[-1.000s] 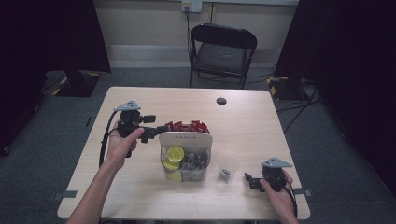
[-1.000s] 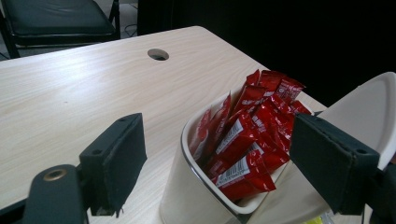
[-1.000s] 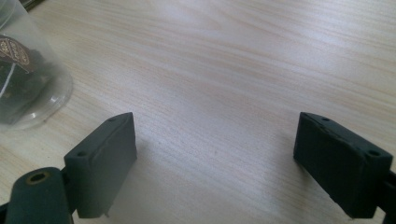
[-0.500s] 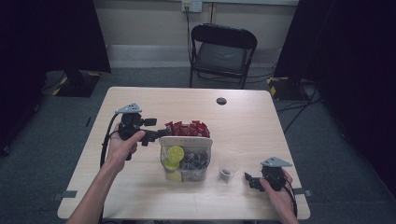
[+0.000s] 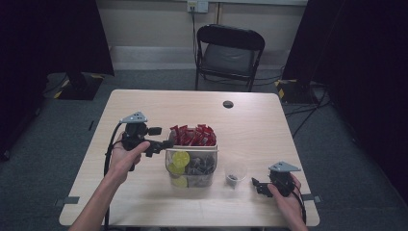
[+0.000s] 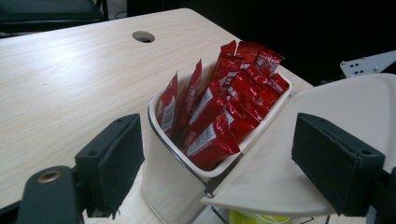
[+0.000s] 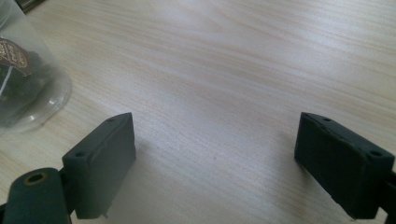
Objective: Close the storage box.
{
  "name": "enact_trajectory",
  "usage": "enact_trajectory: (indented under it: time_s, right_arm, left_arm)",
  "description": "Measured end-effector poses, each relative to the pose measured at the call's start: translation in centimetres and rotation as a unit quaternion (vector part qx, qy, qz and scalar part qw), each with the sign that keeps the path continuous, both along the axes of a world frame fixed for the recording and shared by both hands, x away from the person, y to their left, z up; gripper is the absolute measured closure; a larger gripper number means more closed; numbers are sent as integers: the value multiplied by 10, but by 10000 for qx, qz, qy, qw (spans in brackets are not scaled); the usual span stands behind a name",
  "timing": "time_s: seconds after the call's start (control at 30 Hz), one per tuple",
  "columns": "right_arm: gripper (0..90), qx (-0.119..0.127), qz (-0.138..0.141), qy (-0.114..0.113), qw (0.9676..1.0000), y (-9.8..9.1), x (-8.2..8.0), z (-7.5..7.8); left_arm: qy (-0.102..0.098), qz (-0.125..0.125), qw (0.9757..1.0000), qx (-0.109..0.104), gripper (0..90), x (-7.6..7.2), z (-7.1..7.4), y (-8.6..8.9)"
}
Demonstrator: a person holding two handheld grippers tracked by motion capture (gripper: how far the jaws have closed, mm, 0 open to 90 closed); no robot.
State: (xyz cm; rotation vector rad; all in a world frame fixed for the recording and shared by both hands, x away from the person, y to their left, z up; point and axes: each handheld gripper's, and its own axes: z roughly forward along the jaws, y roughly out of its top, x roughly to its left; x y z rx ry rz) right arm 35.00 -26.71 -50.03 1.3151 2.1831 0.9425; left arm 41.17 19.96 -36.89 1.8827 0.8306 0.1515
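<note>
Red packets (image 6: 219, 112) upright in white bin (image 6: 168, 177), clear cup (image 5: 235, 172) beside.

Cup (image 7: 28, 79) cut off, contents unclear.

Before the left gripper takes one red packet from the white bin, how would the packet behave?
A red packet is thin, probably light and floppy. Its foil looks glossy, perhaps slippery. They stand packed in the white bin, so neighbours may lift too.
</note>
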Motion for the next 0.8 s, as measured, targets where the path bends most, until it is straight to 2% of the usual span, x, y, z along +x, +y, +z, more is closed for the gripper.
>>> enact_trajectory:
  time_s: [0.17, 0.3, 0.57, 0.8]
  right_arm:
    - [120, -5, -4, 1, 10000, 0, 0, 0]
    - [120, -5, -4, 1, 10000, 0, 0, 0]
    - [121, -9, -16, -2, 10000, 0, 0, 0]
    - [121, -8, -19, -3, 10000, 0, -1, 0]
  left_arm:
    - [45, -36, 10000, 41, 159, -1, -4, -1]
    - [112, -51, 9998, 156, 159, -3, -9, -2]
    - [148, -53, 9998, 146, 158, -5, -13, 0]
    - [254, -100, 9993, 255, 158, -7, -22, -4]
